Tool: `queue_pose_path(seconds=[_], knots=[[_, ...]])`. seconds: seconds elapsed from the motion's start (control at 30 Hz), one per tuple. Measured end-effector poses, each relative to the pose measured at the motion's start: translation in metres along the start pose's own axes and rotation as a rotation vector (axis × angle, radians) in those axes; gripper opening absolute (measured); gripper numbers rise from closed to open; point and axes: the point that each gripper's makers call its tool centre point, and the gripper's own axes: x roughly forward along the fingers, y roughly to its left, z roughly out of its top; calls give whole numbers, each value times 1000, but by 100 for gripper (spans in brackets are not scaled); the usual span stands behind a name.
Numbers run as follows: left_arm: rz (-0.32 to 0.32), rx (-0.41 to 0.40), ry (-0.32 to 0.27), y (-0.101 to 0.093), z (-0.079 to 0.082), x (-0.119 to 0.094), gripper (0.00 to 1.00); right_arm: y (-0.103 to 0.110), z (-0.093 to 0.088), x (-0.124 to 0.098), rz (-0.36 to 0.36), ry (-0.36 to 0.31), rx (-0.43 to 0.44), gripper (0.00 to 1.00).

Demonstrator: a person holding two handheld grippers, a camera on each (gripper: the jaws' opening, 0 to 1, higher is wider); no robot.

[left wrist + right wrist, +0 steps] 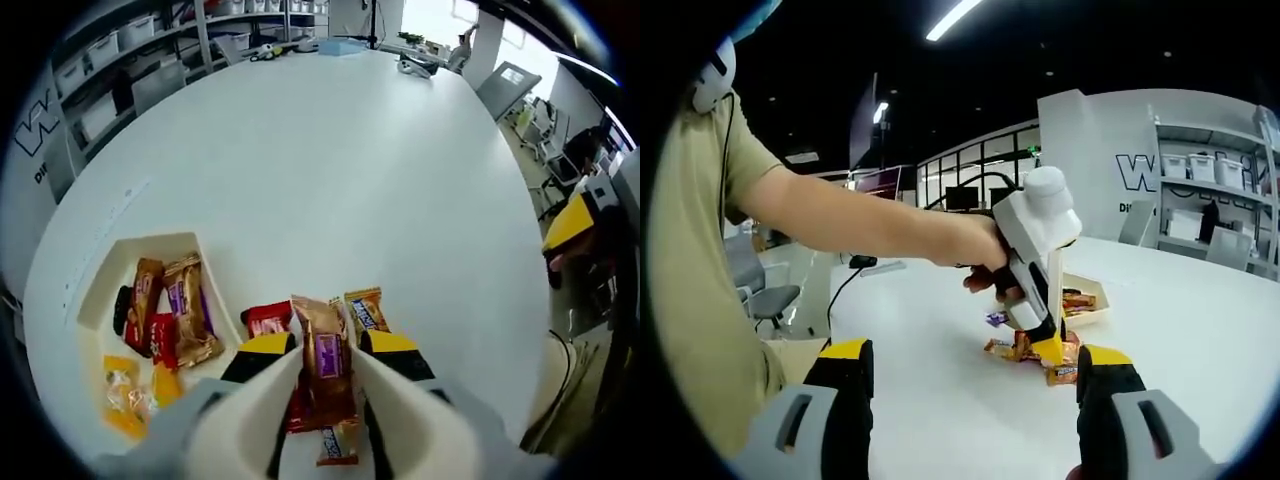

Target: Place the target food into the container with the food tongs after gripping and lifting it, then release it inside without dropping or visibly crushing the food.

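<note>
A wide white bench (330, 170) runs back toward grey shelving (130, 70) stacked with pale storage bins, with a second worktop and a folded laptop at its far end; in the right gripper view the same bench (1200, 330) sits in a dark-ceilinged hall lit by strip lights, beside a white wall bearing large letters that are cut off by the shelves. A white container (100, 290) lies on the bench at lower left in the left gripper view, already holding several wrapped snacks (170, 315) in brown, red and orange; its near corner is cropped by the view's edge.

The left tongs (325, 350), yellow-tipped, are closed on a brown wrapped bar with a purple label (325, 355), which stands upright between the jaws just above a small pile of snacks (268, 320) on the bench beside the container. Whether the bar is clear of the pile cannot be told, and the label's wording is unreadable. In the right gripper view a person's hand (985, 260) grips the left tongs (1045, 345) over that pile (1025, 350), with the container (1080, 305) just behind.

The right tongs (975, 385) hang well apart from the pile, jaws spread wide and holding nothing.
</note>
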Motion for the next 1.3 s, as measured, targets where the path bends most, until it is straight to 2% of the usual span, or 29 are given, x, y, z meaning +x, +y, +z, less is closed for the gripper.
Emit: queue_pose_path(seconds=[0.4, 0.8, 1.3], knots=[[-18, 13, -4, 0, -2, -9, 23, 1, 1, 2, 4, -4, 0, 82], [-51, 57, -33, 1, 11, -42, 22, 2, 3, 2, 6, -9, -3, 82], [-33, 60, -49, 26, 16, -71, 22, 4, 4, 3, 10, -10, -6, 82]])
